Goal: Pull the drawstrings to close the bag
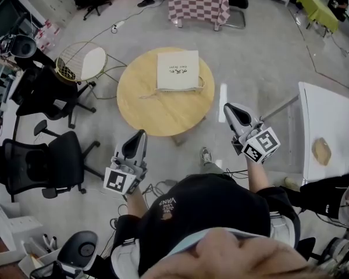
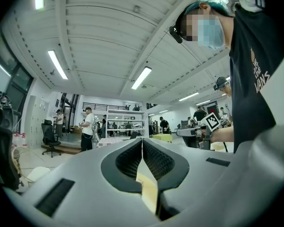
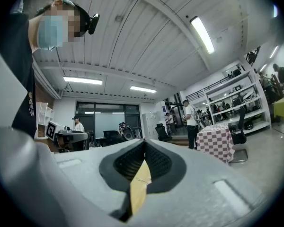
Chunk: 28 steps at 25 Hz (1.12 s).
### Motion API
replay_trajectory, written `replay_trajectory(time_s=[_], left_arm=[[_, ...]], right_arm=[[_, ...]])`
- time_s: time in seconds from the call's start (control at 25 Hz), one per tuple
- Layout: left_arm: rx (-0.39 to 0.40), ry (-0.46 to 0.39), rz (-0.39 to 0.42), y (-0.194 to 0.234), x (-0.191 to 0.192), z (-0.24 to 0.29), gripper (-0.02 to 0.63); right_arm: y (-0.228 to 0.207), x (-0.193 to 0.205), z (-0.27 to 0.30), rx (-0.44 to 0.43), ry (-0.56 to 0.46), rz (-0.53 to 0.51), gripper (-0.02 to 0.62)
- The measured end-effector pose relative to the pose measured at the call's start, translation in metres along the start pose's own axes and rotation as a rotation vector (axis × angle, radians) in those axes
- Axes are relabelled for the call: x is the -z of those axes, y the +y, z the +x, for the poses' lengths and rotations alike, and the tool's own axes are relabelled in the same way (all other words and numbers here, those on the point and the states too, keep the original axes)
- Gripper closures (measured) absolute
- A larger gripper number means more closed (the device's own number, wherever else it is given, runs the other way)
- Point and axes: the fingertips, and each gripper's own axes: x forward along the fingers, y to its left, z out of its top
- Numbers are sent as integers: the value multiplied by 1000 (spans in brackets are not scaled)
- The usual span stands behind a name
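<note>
Round wooden table (image 1: 154, 112), square cream cloth bag (image 1: 177, 70); left tongs (image 1: 141, 133), right tongs (image 1: 227, 107) closed

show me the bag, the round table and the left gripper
bag (image 1: 177, 70), head view, middle of its flat front
round table (image 1: 154, 112), head view, bare wood below the bag
left gripper (image 1: 141, 135), head view, tips of its shut jaws

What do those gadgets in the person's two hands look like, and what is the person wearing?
The left gripper and right gripper are twins: smooth light-grey shells tapering to two jaws, lined inside with dark ribbed pads. Each carries a cube with black-and-white square markers near the hand. The person wears a black top with white lettering.
</note>
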Motion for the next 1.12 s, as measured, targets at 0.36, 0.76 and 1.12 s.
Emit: replay_trajectory(time_s=[0.36,0.76,1.12], left_arm=[[-77,-38,16,23,12,71,601],[-156,-15,18,24,35,130,601],[-171,25,-24,59,61,144,601]], right_arm=[[-79,6,41,-51,17,-12,597],[-139,26,71,-142,73,-17,597],[-147,54,104,-161,133,19,597]])
